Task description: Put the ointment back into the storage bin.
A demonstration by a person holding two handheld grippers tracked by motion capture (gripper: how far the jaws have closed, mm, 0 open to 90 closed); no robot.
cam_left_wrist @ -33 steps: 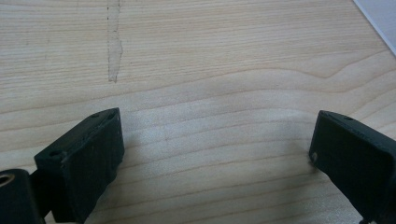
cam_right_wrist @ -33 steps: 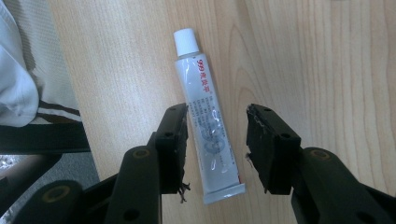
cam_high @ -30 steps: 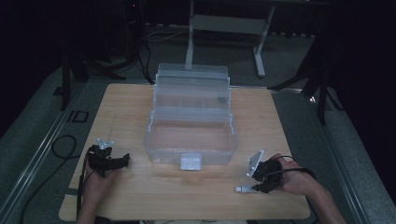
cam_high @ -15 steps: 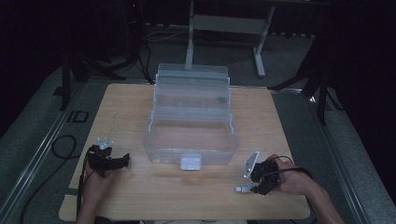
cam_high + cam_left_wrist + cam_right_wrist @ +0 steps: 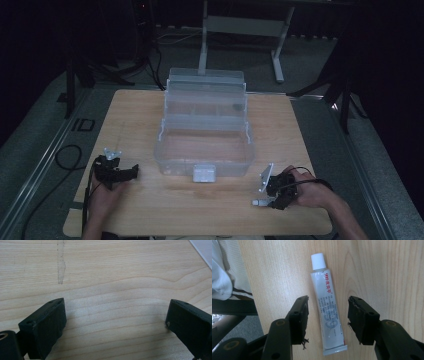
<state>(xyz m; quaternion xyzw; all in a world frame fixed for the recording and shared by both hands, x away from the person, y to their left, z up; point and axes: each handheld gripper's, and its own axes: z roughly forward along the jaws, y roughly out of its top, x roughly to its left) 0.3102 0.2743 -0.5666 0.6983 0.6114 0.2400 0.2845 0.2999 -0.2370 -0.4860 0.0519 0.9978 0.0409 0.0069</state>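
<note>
Now the tube [image 5: 328,307] lies between the right tool's [image 5: 328,308] spread jaws.

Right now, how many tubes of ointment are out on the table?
1. The white tube lies flat on the wooden table near its front edge, between the open jaws of the right gripper. The clear tiered box could hide others; I cannot tell.
</note>
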